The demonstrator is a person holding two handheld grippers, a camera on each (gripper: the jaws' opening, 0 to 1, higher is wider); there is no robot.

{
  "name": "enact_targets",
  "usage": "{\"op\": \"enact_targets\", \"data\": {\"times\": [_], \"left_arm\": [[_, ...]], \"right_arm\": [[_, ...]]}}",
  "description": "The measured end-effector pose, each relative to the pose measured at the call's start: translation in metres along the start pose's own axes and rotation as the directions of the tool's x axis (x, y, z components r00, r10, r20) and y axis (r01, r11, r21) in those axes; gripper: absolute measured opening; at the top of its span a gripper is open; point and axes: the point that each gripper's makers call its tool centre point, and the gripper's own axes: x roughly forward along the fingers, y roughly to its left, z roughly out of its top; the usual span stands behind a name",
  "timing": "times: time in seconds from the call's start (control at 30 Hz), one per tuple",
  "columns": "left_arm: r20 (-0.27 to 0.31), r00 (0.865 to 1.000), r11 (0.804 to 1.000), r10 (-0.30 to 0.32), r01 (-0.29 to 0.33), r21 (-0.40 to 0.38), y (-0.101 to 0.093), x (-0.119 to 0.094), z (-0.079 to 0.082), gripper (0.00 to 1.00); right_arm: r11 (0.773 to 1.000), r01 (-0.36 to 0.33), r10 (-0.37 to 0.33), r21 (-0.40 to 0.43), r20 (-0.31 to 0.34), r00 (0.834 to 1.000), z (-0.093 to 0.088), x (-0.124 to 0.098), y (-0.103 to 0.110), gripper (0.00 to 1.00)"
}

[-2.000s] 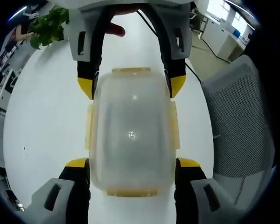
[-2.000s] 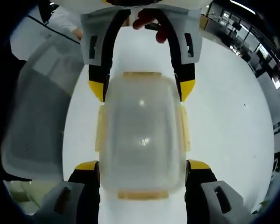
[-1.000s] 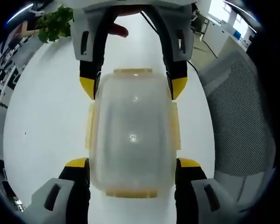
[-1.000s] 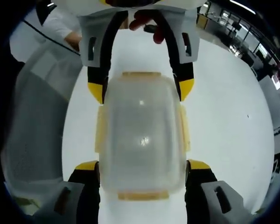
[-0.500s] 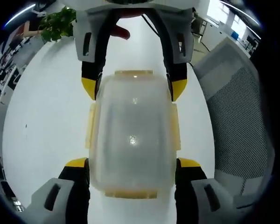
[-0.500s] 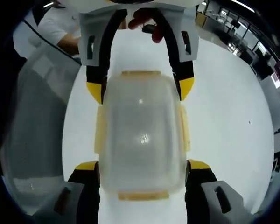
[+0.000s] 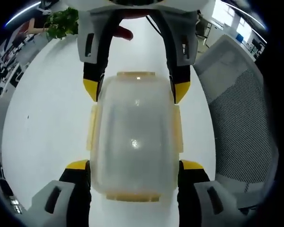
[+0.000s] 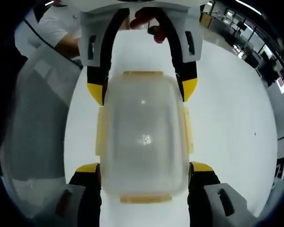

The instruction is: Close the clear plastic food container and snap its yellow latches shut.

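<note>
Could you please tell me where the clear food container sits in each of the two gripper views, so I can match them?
Left gripper view: the container fills the centre, between that view's own jaws below and the other gripper's above.
Right gripper view: the container is likewise central, lid on.
Shared landmark: the grey mesh chair beside the white table.

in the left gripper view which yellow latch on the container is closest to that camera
The end latch at the bottom of the view, between the left tongs' own tips; the opposite end latch sits by the other tongs.
</note>
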Motion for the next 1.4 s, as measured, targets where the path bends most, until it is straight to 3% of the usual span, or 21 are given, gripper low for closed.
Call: {"op": "enact_targets", "data": {"times": [0.27, 0.53, 1.4], "left_arm": [[-0.005, 1.0, 1.0, 0.0, 0.0, -0.003, 0.0, -0.005, -0.013, 0.75], [-0.002, 1.0, 1.0, 0.006, -0.006, -0.005, 0.001, -0.004, -0.012, 0.75], [0.04, 0.999, 1.0, 0.004, -0.003, -0.011, 0.016, -0.003, -0.009, 0.76]], "right_arm": [[1.0, 0.002, -0.002, 0.001, -0.005, 1.0, 0.013, 0.005, 0.002, 0.75], [1.0, 0.007, -0.007, 0.009, 0.023, 1.0, 0.013, 0.003, -0.001, 0.75], [1.0, 0.007, -0.006, 0.011, -0.003, 1.0, 0.01, 0.003, -0.015, 0.75]]}}
